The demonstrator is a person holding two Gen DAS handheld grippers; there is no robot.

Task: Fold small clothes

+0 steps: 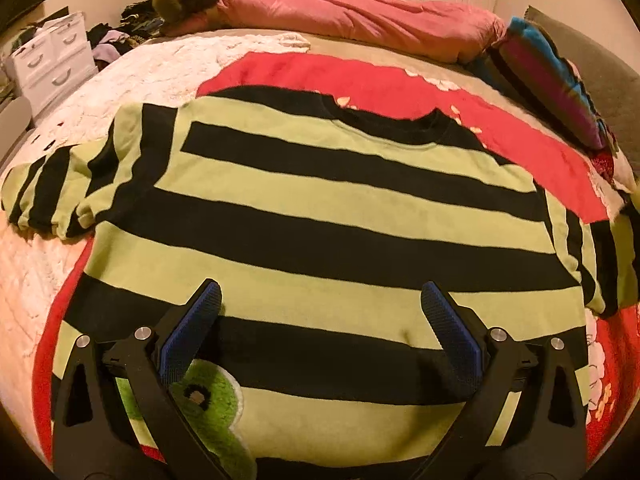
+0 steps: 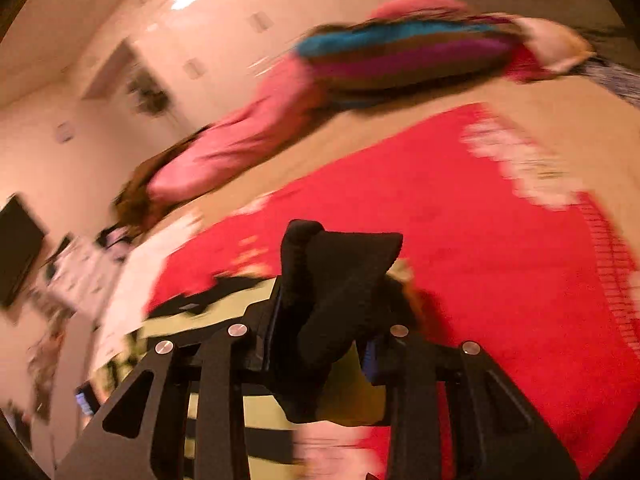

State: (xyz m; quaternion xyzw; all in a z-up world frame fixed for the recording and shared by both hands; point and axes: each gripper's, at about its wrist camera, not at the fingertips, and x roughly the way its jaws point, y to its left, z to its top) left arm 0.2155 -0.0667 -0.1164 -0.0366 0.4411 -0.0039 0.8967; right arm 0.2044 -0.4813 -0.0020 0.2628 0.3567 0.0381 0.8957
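A small green-and-black striped sweater [image 1: 320, 208] lies flat on a red blanket [image 1: 360, 80] on the bed, neckline at the far side, left sleeve bunched at the left. My left gripper [image 1: 320, 308] is open and empty, hovering over the sweater's lower part, near a green patch [image 1: 208, 400]. In the blurred right wrist view my right gripper [image 2: 324, 320] is shut on a black cuff of the striped sweater [image 2: 336, 280] and holds it lifted over the red blanket [image 2: 480, 240].
A pink duvet [image 1: 360, 16] lies across the far side of the bed. A folded stack of coloured striped cloth [image 1: 552, 80] sits at the far right. White drawers [image 1: 52, 56] and a clothes pile [image 1: 112, 40] stand at the left.
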